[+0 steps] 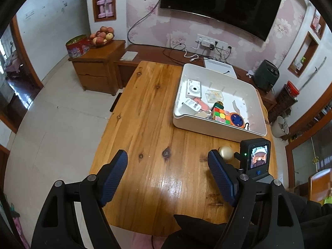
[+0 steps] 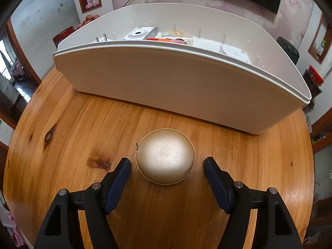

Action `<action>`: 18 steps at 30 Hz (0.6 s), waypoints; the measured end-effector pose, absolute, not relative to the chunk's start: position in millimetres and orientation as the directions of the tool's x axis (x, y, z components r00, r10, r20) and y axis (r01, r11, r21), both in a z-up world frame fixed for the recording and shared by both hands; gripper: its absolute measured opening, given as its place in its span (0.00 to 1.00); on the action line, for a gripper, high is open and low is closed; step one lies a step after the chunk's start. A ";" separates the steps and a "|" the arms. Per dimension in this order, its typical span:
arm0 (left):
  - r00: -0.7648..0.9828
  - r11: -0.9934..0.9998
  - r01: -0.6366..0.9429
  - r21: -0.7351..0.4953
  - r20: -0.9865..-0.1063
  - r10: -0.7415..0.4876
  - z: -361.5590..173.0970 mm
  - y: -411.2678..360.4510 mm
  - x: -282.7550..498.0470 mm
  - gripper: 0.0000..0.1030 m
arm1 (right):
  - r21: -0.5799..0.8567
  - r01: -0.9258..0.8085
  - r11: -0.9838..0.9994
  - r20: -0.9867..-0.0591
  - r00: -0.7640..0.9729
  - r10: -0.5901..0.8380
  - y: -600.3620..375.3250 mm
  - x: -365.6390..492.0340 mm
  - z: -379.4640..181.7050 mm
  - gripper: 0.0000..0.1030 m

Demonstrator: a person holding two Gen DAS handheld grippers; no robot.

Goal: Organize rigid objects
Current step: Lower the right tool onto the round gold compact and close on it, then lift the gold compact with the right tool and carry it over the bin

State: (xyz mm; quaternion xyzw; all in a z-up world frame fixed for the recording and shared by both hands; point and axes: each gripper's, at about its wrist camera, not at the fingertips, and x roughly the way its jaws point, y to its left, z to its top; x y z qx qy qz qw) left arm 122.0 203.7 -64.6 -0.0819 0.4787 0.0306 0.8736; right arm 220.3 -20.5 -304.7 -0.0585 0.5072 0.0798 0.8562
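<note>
Right between the right gripper [image 2: 167, 162] fingertips, a round, flattened, matte gold metal case [image 2: 165, 156] is seen lying on the glossy knotted pine tabletop [image 2: 83, 124]. Both blue-padded fingers [image 2: 121, 178] are spread to either side of the case w/ a visible gap each side; nothing is pinched, no pad contact. A tiny ring is noted on the case's rim, on the left-finger side.

Just beyond the fingertips, the near wall of a large white plastic rectangular bin [image 2: 176, 87] is seen, apart from the case.

From the left wrist view, the left gripper [image 1: 167, 159] is held spread wide over bare wood, nothing between its pads. The gold case shows just past its right fingertip. Ahead and to the right of the fingers, the bin holds a white compact camera [image 1: 193, 88], a clear small box [image 1: 214, 96], a multicoloured puzzle cube [image 1: 221, 115], and an orange-and-blue round gadget [image 1: 237, 119], among other bits.
</note>
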 end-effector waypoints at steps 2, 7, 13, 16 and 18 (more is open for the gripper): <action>0.539 0.983 -0.146 -0.112 -0.842 -0.016 -65.0 205.4 118.1 0.80 | -0.020 -0.204 0.979 -0.877 0.474 0.081 -19.2 221.0 -304.1 0.63; 0.541 0.981 -0.163 -0.108 -0.841 -0.003 -63.6 205.6 109.7 0.80 | -0.020 -0.225 0.974 -0.875 0.475 0.092 -16.0 221.3 -302.9 0.54; 0.543 0.979 -0.172 -0.110 -0.839 0.001 -63.5 208.8 102.8 0.80 | -0.016 -0.242 0.970 -0.881 0.462 0.101 -15.8 219.9 -302.1 0.54; 0.550 0.979 -0.173 -0.111 -0.835 0.002 -62.9 210.1 101.1 0.80 | -0.007 -0.246 0.969 -0.879 0.463 0.112 -17.2 219.2 -299.9 0.54; 0.555 0.978 -0.172 -0.114 -0.832 0.000 -62.5 210.9 99.7 0.80 | 0.000 -0.248 0.969 -0.876 0.467 0.120 -17.8 217.6 -296.9 0.54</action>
